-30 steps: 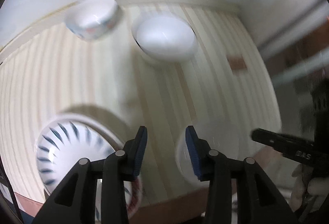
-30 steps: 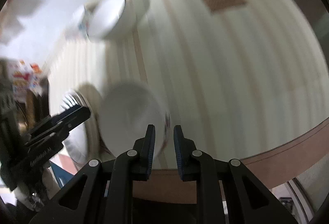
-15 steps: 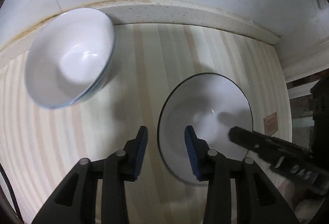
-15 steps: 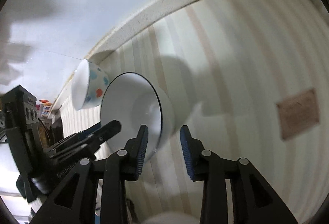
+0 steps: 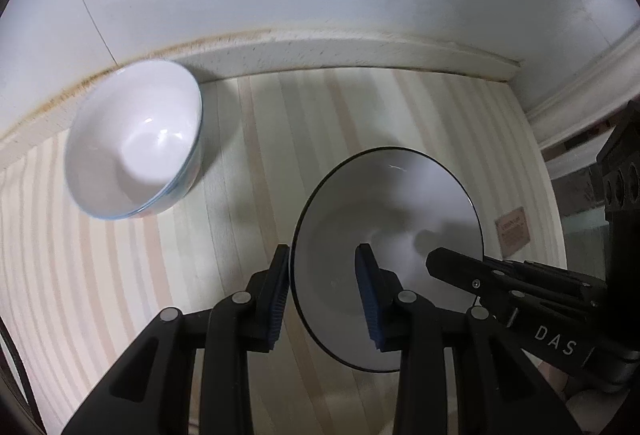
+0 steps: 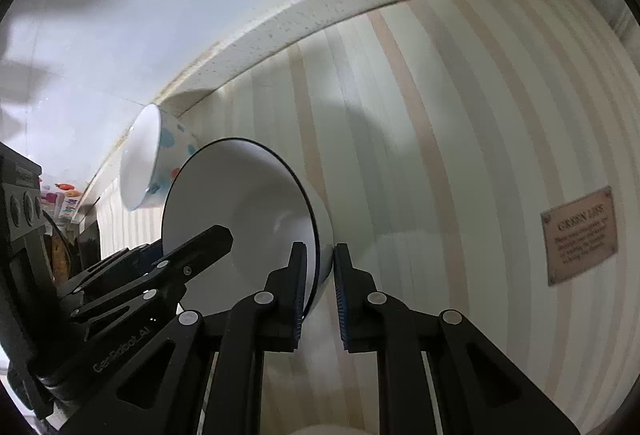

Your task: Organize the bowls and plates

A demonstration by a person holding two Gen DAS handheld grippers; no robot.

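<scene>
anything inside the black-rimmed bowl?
No food or dish. One left gripper finger and one right gripper finger reach inside the black-rimmed bowl. Its underside and the striped mat beneath are hidden.

Your left tongs (image 5: 323, 289) and right tongs (image 6: 320, 293) are matte black linkages with round silver pivot pins and ribbed blue pads (image 6: 298, 295) on the inner faces, with pale lettering printed along the outer side of each.

both wrist cams look down along their fingers, close over the striped tablecloth (image 5: 224, 275), facing the wall; both share the black-rimmed bowl (image 5: 400, 211) and spotted bowl (image 6: 168, 155).
</scene>
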